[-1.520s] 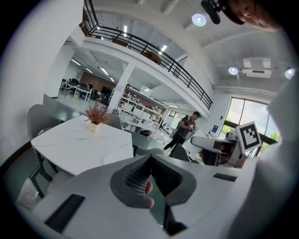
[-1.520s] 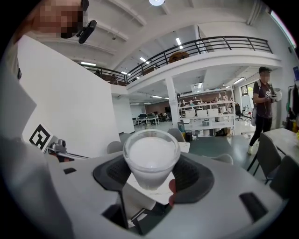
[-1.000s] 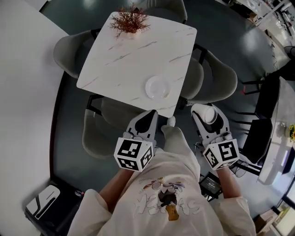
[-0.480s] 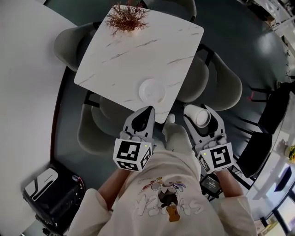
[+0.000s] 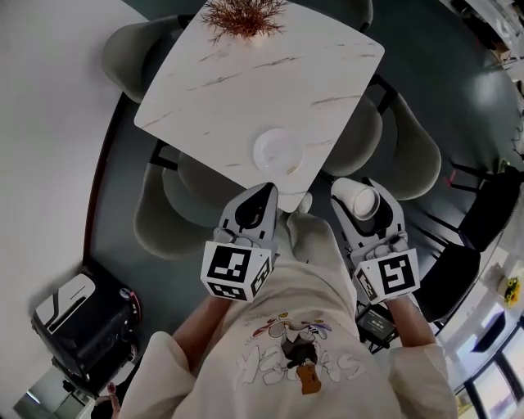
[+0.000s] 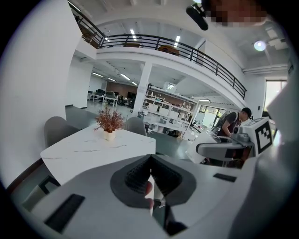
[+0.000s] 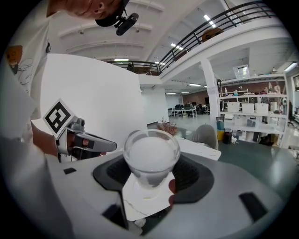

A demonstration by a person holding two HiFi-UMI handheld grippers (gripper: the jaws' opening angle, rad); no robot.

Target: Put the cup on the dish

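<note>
While clamped in right tongs point(image 7: 153, 173), cup point(image 5: 359, 199) sits apart from dish point(image 5: 278, 151).

I can read no word or number anywhere. The lettering on the person's cream T-shirt point(image 5: 299, 360) is too blurred; the left white cube point(image 5: 236, 271) and the right white cube point(image 5: 387, 277) carry only black square patterns.

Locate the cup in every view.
Head view: cup at lower right, in the right tongs.
Left gripper view: cup right of centre, small.
Right gripper view: cup at centre, between the jaws.
Shared landmark: the potted plant.
</note>
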